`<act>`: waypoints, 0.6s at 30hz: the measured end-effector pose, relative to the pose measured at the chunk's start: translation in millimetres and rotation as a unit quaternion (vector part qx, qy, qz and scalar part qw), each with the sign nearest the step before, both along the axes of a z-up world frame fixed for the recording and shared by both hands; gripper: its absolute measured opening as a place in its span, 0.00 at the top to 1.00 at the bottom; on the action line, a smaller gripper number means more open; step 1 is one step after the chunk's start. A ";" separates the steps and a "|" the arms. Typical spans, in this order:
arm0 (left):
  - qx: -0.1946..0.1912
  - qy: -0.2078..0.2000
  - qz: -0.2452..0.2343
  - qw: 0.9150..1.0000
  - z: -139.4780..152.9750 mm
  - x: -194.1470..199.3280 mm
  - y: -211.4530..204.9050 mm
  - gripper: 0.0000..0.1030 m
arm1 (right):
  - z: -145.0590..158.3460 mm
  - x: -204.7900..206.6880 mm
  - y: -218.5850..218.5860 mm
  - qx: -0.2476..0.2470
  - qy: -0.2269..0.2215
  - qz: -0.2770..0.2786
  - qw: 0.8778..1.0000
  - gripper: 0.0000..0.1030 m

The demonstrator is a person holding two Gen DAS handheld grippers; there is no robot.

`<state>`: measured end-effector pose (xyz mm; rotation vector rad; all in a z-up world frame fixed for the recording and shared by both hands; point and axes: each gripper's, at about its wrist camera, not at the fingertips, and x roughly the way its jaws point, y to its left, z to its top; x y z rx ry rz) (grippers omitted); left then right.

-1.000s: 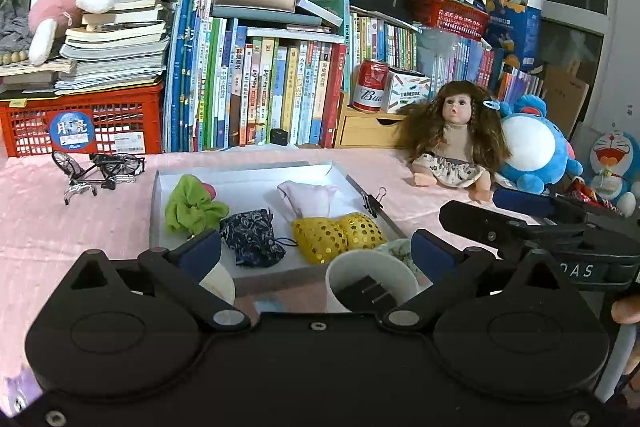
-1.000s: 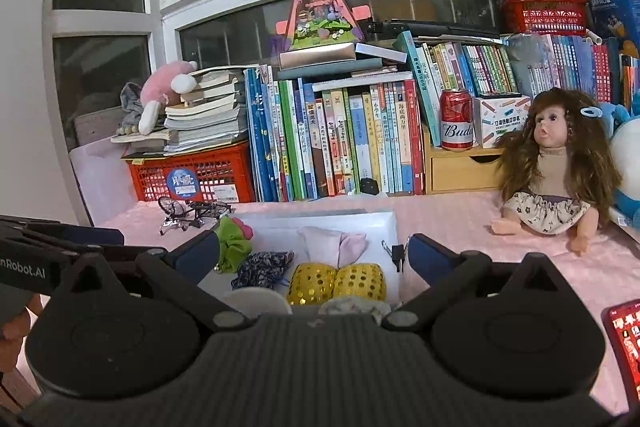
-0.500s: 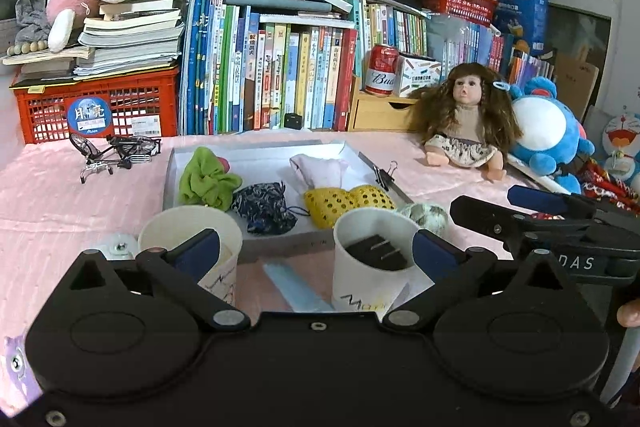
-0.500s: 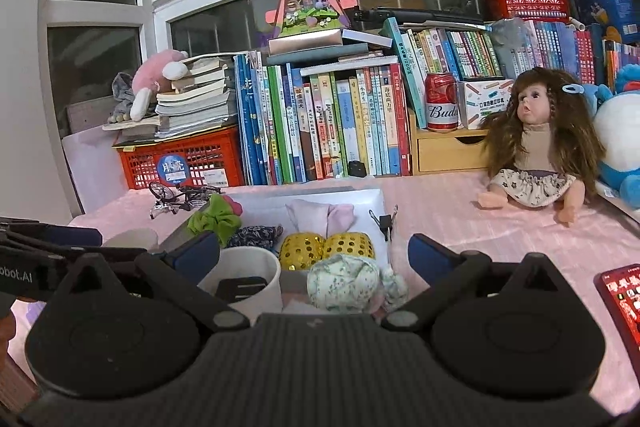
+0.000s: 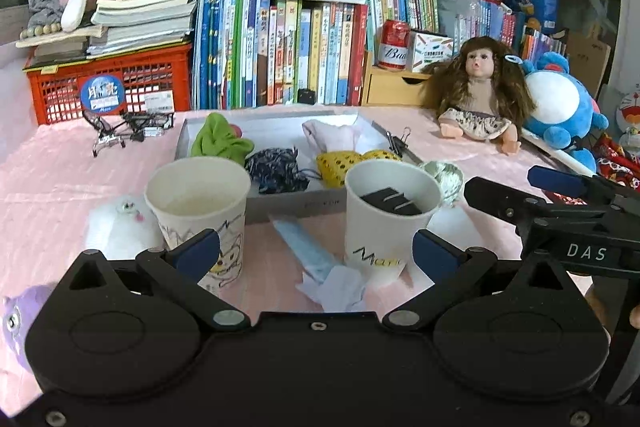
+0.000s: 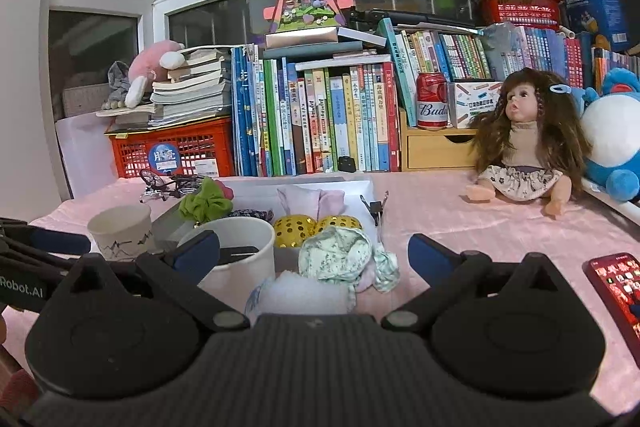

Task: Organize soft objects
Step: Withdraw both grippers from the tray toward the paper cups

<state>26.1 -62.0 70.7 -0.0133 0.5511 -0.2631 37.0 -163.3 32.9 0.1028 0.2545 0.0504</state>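
A shallow white tray [image 5: 280,205] on the pink table holds a green scrunchie [image 5: 220,143], a dark patterned pouch [image 5: 276,167], a pale pink cloth [image 5: 332,137] and a yellow dotted pouch [image 5: 348,161]. A floral green cloth bundle [image 6: 340,259] lies on the table in front of the tray, just ahead of my right gripper [image 6: 314,253]. My left gripper [image 5: 316,253] is open and empty, between two paper cups. My right gripper is open and empty; it also shows in the left wrist view [image 5: 536,195].
A paper cup [image 5: 200,203] stands at left and a cup holding black clips [image 5: 388,215] at right. White fluffy toy [image 5: 120,227], blue wrapper [image 5: 312,259], binder clip [image 5: 400,147], doll [image 5: 476,95], blue plush [image 5: 560,111], phone [image 6: 620,287], books and red crate [image 5: 108,83] behind.
Both grippers have pulled back from the tray and risen. More of the near table shows now: both cups, the wrapper, the white toy and the floral bundle.
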 end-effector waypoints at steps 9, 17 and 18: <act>0.007 0.002 0.019 1.000 -12.6 -5.7 -2.2 0.00 | -6.7 -5.8 1.9 -0.016 0.001 -0.012 1.000 0.00; 0.014 0.022 0.035 0.999 -27.8 -9.4 -5.6 0.02 | -12.8 -4.9 0.7 -0.014 0.052 0.019 0.998 0.00; 0.013 0.030 0.031 0.999 -31.2 -9.0 -6.6 0.05 | -14.1 -4.6 -0.1 -0.009 0.057 0.025 0.998 0.00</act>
